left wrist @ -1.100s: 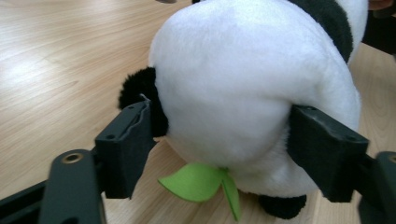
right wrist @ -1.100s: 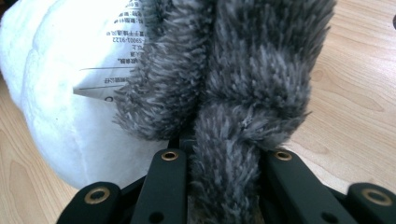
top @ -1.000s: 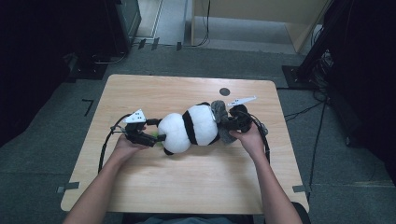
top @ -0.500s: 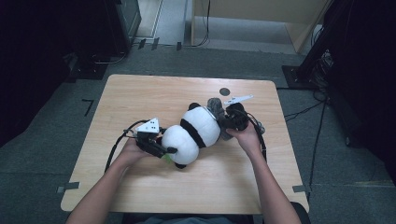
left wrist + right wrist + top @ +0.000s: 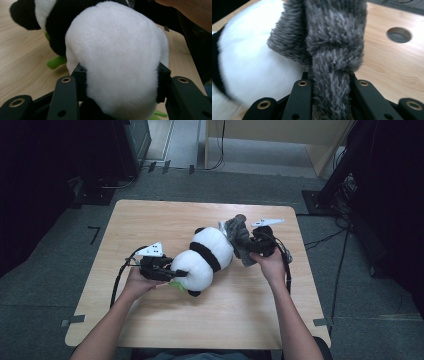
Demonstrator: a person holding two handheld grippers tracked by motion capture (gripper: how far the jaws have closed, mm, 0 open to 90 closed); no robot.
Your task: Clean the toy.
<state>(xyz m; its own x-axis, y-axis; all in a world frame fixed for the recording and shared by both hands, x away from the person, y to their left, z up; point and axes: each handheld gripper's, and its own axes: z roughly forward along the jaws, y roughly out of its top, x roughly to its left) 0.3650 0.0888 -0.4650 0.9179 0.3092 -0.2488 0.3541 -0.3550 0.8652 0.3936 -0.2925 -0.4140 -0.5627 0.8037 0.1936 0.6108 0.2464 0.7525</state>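
A black and white panda plush [image 5: 205,257] lies slanted across the middle of the wooden table [image 5: 165,220]. My left gripper [image 5: 172,274] grips its white near-left end. In the left gripper view the jaws [image 5: 121,75] have just been closing, and their pads press into the white fur [image 5: 117,55]. A green piece [image 5: 56,62] sticks out under the plush. My right gripper [image 5: 247,249] is shut on a grey fuzzy piece [image 5: 237,232] at the plush's far-right end. In the right gripper view this grey fur [image 5: 332,37] is pinched between the jaws [image 5: 329,80], beside the white body [image 5: 249,62].
A round hole [image 5: 399,34] is set into the tabletop behind the grey piece. Cables trail from both grippers across the table. Dark equipment and stands [image 5: 345,180] ring the table on the grey floor.
The plush has swung from lying level across the table to a slant, its white end nearer the front. The left jaws have closed on that white end. The right hand has lifted slightly with the grey piece.
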